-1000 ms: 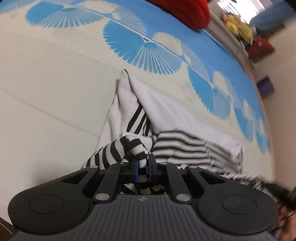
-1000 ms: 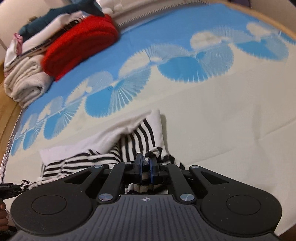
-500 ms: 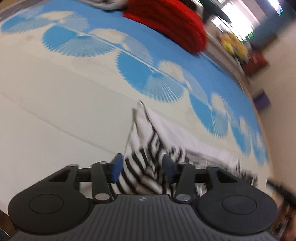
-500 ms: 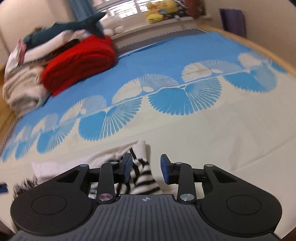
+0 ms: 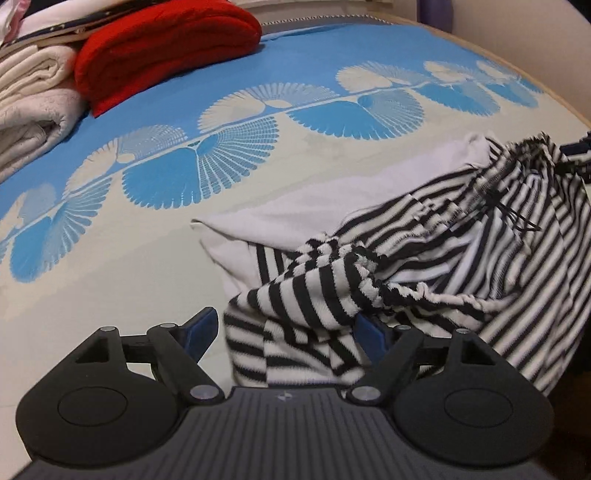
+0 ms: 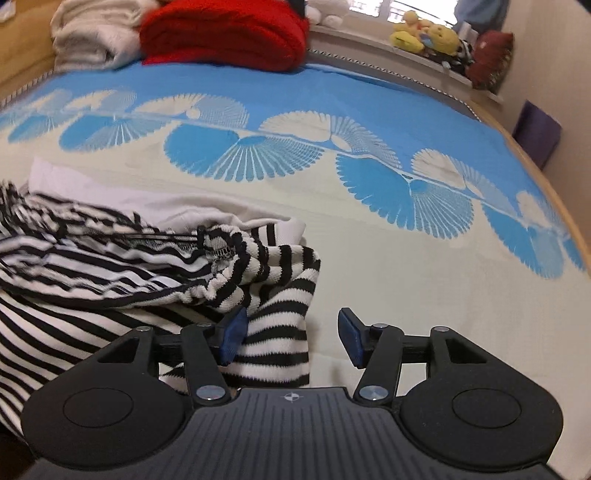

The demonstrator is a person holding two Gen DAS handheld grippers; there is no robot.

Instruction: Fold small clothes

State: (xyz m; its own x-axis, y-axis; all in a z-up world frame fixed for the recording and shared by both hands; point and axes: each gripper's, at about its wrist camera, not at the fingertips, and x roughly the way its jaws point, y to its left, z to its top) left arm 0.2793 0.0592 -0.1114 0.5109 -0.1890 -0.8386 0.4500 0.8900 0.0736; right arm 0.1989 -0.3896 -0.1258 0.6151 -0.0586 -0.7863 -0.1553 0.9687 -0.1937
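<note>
A black-and-white striped garment (image 5: 424, 258) with a white lining lies crumpled on the bed, also in the right wrist view (image 6: 129, 280). My left gripper (image 5: 286, 332) is open; striped cloth lies loosely between its blue pads, not clamped. My right gripper (image 6: 290, 338) is open, with a striped sleeve end (image 6: 280, 321) lying against its left pad. The garment bunches to the right in the left wrist view and to the left in the right wrist view.
The bed cover (image 5: 110, 277) is cream with blue fan shapes. A red folded blanket (image 5: 166, 44) and cream folded blankets (image 5: 33, 99) sit at the far edge. Soft toys (image 6: 424, 33) line the windowsill. A purple box (image 6: 539, 133) stands beside the bed.
Both grippers were shut on the striped garment one second ago; both have opened and let it go. Both views have swung and the garment has dropped into a crumpled heap.
</note>
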